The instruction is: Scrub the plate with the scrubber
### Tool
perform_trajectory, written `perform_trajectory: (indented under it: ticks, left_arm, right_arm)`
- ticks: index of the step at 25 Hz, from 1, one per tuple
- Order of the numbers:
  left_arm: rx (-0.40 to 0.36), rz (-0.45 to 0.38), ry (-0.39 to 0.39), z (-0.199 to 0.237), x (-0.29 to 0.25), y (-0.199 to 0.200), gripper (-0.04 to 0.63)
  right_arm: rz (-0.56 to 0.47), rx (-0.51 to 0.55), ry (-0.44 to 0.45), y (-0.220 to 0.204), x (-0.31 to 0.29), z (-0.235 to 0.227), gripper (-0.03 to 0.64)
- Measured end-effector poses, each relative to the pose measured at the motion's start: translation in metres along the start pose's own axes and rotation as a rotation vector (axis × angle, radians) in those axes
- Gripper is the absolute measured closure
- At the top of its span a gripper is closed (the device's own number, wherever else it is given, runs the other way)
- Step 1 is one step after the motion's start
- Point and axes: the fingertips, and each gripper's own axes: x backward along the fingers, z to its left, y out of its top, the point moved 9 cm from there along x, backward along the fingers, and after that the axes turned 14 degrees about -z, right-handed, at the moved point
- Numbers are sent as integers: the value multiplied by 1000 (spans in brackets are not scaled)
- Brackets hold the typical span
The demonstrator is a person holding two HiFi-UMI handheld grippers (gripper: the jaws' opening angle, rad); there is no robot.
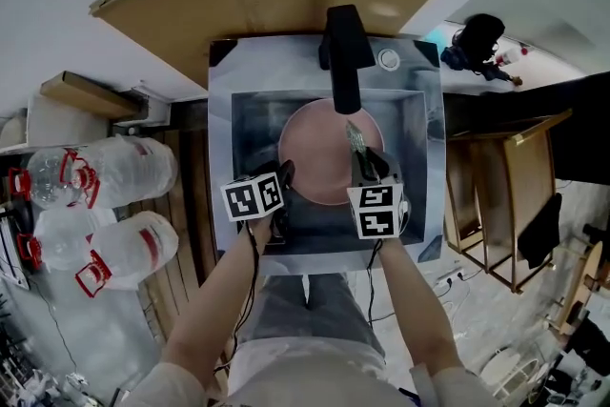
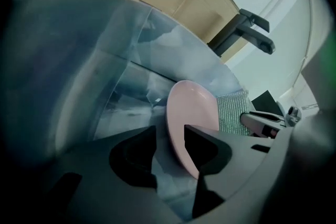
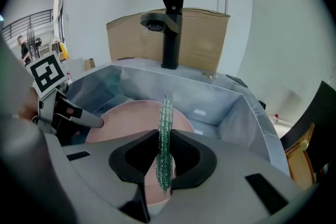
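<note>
Head view, nearest first: left gripper (image 1: 284, 174) sits at the plate's 8 o'clock rim, right gripper (image 1: 362, 159) at about 4 o'clock. Both reach down into the sink (image 1: 221, 138).

Left gripper view: jaws stand wide apart. The rim of the pink plate (image 2: 191, 107) passes between them, close against one jaw, with a clear gap to the other. Not clamped.

Right gripper view: jaws pinched on the green mesh scrubber (image 3: 165, 128), which stands edge-on and upright out of the grip. It hangs over the plate's right half, toward 3 o'clock. Contact with the plate can't be made out.

Plate lies in the sink basin. Faucet (image 1: 343, 52) beyond it at 12 o'clock.

Step in hand, as I judge it: set-up, scrubbing not yet begun. Next move likely calls for:
- closing the left jaws on the rim to steady the plate
- turning the right wrist so the scrubber's broad face, not its edge, presses on the plate before any rubbing
</note>
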Motion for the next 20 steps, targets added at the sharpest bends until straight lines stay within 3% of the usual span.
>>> perform_trajectory:
  ticks: [5, 9, 12, 20]
  left_arm:
    - [-3, 33, 10, 5, -8, -8, 441]
    - [25, 24, -26, 1, -10, -8, 523]
    - [35, 25, -39, 2, -11, -7, 531]
    - [26, 27, -63, 2, -12, -7, 532]
  right_arm:
    - [12, 58, 51, 4, -18, 10, 523]
    - [38, 103, 126, 5, -36, 23, 523]
    - [59, 161, 172, 6, -51, 34, 523]
    - [149, 355, 423, -16, -81, 82, 523]
